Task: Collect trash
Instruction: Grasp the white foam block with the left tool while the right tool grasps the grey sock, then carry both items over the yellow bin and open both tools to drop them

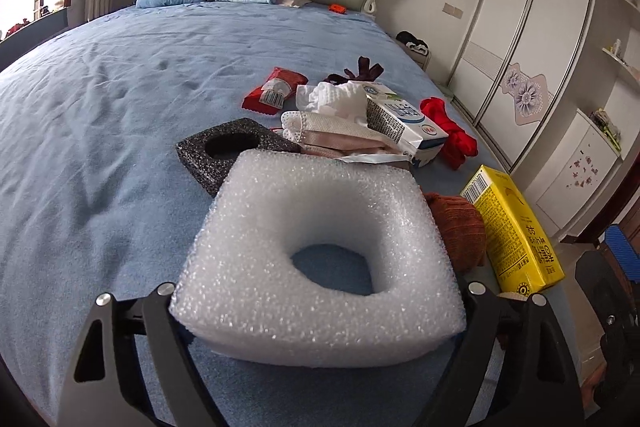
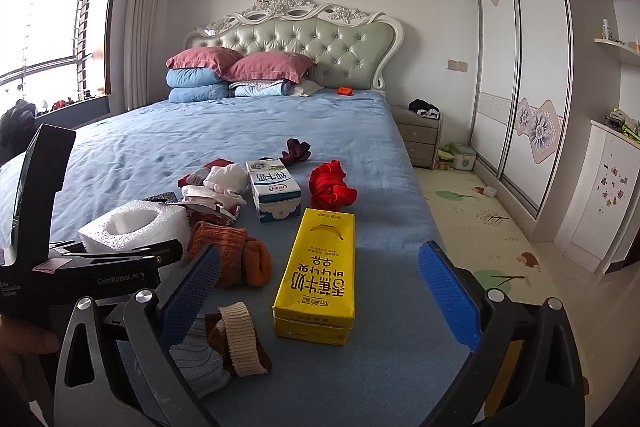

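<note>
Left gripper (image 1: 320,311) seen clamped on white foam block (image 1: 316,251), held at near bed edge; one black foam block (image 1: 232,151) just beyond

Right gripper (image 2: 320,291) spread wide, nothing held, poised over one yellow carton (image 2: 318,275) lying flat on blue bedspread (image 2: 160,143)

One white milk carton (image 2: 274,193) farther, red cloth (image 2: 332,187) beside; socks (image 2: 236,255) near left finger

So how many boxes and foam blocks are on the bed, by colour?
Yellow box: 1
White and blue box: 1
White foam block, between the left tool's fingers: 1
Dark grey foam block: 1
Total: 4
</note>
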Available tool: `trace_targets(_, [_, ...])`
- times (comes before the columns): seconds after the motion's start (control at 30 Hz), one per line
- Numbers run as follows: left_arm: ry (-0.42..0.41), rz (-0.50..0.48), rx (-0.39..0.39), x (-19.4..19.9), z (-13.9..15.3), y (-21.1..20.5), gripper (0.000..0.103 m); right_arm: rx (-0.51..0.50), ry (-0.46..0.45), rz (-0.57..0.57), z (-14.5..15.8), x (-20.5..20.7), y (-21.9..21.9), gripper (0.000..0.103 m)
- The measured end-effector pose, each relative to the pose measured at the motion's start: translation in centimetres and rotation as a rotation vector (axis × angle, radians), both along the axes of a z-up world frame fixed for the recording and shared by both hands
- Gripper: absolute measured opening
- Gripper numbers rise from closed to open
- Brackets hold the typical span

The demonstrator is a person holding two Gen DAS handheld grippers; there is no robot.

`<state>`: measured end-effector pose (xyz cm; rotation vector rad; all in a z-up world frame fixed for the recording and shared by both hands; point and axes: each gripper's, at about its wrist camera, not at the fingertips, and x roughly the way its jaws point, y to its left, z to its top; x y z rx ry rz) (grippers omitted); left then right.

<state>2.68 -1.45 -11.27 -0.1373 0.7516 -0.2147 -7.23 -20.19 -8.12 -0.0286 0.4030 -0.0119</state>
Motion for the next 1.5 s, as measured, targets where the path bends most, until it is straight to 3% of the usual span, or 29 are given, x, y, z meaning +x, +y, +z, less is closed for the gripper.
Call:
trace_targets(0.3, [-0.087, 0.004, 0.018, -2.5, 2.2, 1.4, 0.084, 0.024, 0.078, 0.142, -1.8, -1.5, 2.7, 0.095])
trace_targets(0.53, [-0.098, 0.006, 0.014, -4.0, 2.4, 2.2, 0.084, 0.013, 0.145, 0.152, -3.6, -0.8, 4.3, 0.093])
trace_targets(0.57, [-0.099, 0.007, 0.013, -4.2, 2.5, 2.4, 0.084, 0.01, 0.155, 0.16, -3.8, -0.6, 4.5, 0.086])
trace_targets(0.6, [-0.102, 0.01, 0.011, -4.4, 2.6, 2.6, 0.084, 0.015, 0.162, 0.174, -3.9, -0.6, 4.6, 0.071])
trace_targets(0.73, [-0.127, 0.006, 0.009, -5.5, 3.5, 2.7, 0.084, 0.024, 0.181, 0.221, -4.0, -1.0, 5.1, 0.041])
trace_targets(0.77, [-0.136, 0.002, 0.007, -5.7, 3.8, 2.6, 0.084, 0.018, 0.174, 0.238, -3.8, -1.3, 5.2, 0.025])
trace_targets(0.9, [-0.162, -0.028, -0.009, -6.7, 5.1, 1.8, 0.084, 0.044, 0.157, 0.253, -3.1, -1.9, 4.5, 0.012])
trace_targets(1.2, [-0.196, -0.139, -0.015, -6.7, 7.2, -3.8, 0.084, 0.143, 0.056, 0.186, 0.2, -3.7, -1.8, 0.007])
trace_targets(1.5, [-0.193, -0.26, -0.041, -5.9, 7.8, -11.2, 0.084, 0.205, 0.038, 0.145, 1.4, -3.6, -7.8, 0.006])
